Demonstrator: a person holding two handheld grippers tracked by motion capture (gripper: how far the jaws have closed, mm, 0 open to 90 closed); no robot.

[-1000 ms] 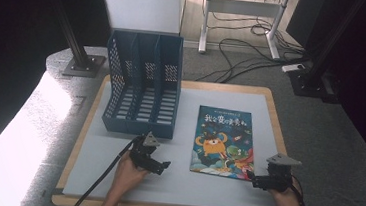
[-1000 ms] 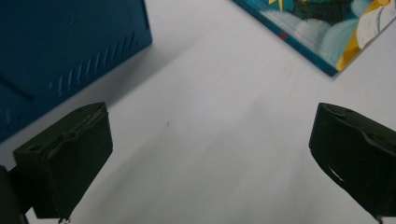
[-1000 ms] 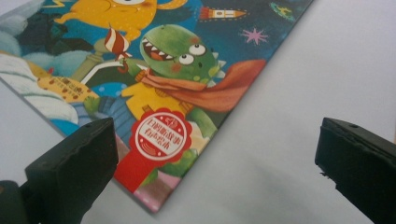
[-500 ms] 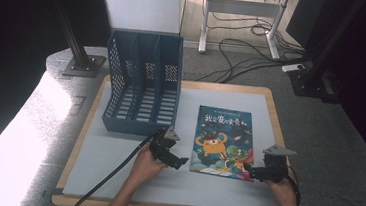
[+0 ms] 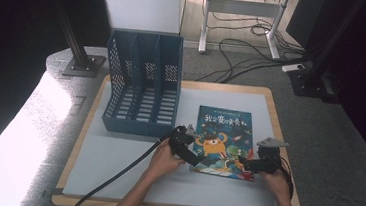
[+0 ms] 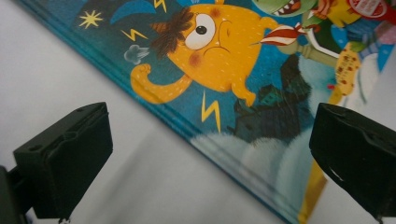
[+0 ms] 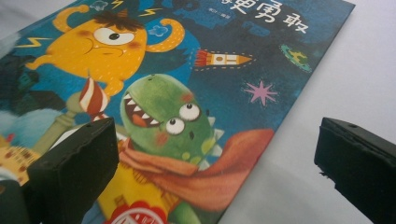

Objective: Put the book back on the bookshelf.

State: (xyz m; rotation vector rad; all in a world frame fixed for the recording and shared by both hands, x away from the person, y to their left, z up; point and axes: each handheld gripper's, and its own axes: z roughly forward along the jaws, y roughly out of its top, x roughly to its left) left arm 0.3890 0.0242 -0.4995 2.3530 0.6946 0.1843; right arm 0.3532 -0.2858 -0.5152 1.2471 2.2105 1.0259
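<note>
The book lies flat at the frame's centre, right of the blue rack, not yet lifted. Left gripper and right gripper flank its lower corners, jaws wide apart and empty. Grasping and racking, I judge, remain.

Blue three-slot file rack upright, far-left on counter. Cables on floor beyond. White panel behind rack.
</note>
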